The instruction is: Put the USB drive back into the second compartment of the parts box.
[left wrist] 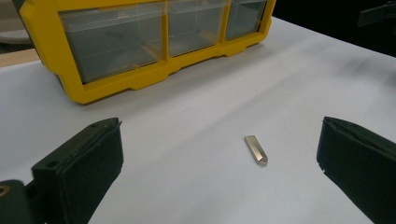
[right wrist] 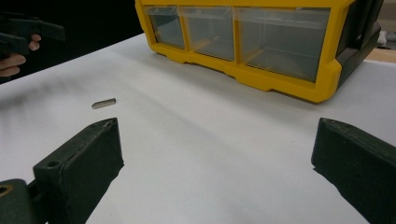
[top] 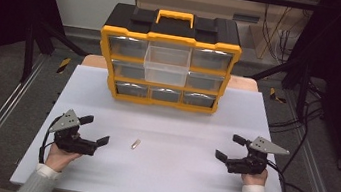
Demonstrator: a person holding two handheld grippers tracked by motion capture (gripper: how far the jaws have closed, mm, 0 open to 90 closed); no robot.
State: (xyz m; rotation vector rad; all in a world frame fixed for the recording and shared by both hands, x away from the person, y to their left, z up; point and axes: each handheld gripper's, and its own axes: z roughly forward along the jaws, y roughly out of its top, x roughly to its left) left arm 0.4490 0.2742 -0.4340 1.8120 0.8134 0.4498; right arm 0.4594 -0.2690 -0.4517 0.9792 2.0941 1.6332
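A yellow and black drawer organizer (top: 168, 58) stands at the twelve o'clock end of the white counter (top: 157, 175), its yellow carry handle on top and its clear drawers facing the person. One drawer, the middle one of the top row (top: 167, 64), is pulled partway out toward the person; the others sit flush (their contents are too blurred to make out).

A small metal piece (top: 135, 144), flat and slim with one rounded end, lies bare on the counter toward six o'clock from the organizer and well apart from it.

The left gripper (top: 96, 131) rests low at about eight o'clock, held in the person's left hand (top: 60, 156), its jaws spread wide with nothing between them. In the left gripper view the metal piece (left wrist: 256, 150) lies ahead of the open jaws, nearer the right-hand one, touching neither.

The right gripper (top: 230, 148) sits at about four o'clock in the right hand (top: 254, 177), its jaws also wide apart and empty. In the right gripper view the metal piece (right wrist: 103, 103) lies farther off toward ten o'clock.
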